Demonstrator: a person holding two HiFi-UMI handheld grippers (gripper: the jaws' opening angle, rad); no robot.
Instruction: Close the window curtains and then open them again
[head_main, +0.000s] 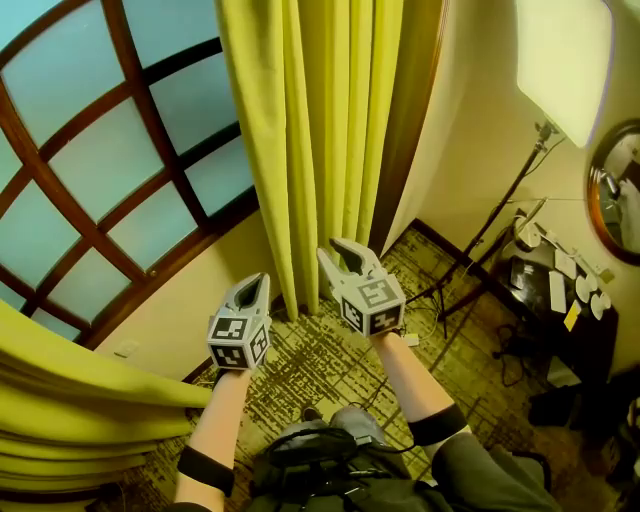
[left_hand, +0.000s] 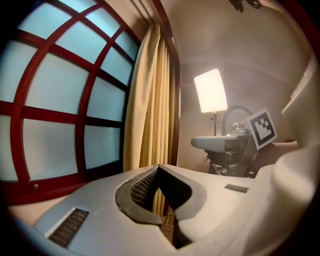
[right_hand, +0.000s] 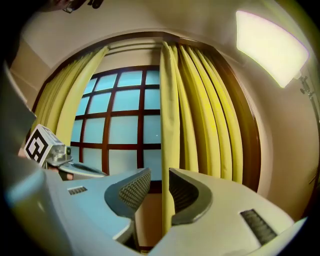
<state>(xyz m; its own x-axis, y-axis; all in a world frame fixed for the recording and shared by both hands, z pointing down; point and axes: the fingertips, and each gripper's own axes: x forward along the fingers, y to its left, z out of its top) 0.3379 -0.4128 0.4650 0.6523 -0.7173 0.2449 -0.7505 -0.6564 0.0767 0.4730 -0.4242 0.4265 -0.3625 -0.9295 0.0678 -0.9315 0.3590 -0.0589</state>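
Note:
A tall window (head_main: 110, 170) with a dark red wooden grid fills the left. The right yellow curtain (head_main: 320, 120) hangs gathered beside the window's right edge. The left yellow curtain (head_main: 70, 400) is bunched at the lower left. My right gripper (head_main: 345, 250) points level at the right curtain's near edge. Its jaws stand a little apart, and the curtain's edge (right_hand: 169, 125) shows in the gap between them with neither pad pressing on it. My left gripper (head_main: 252, 285) is shut on nothing, lower and to the left, aimed at the wall under the window. Its tips (left_hand: 158, 167) meet.
A bright light panel (head_main: 565, 60) on a thin stand is at the right, with cables on the patterned carpet (head_main: 320, 360). A round mirror (head_main: 615, 195) hangs above a dark table (head_main: 550, 290) with small items. A wall corner lies behind the right curtain.

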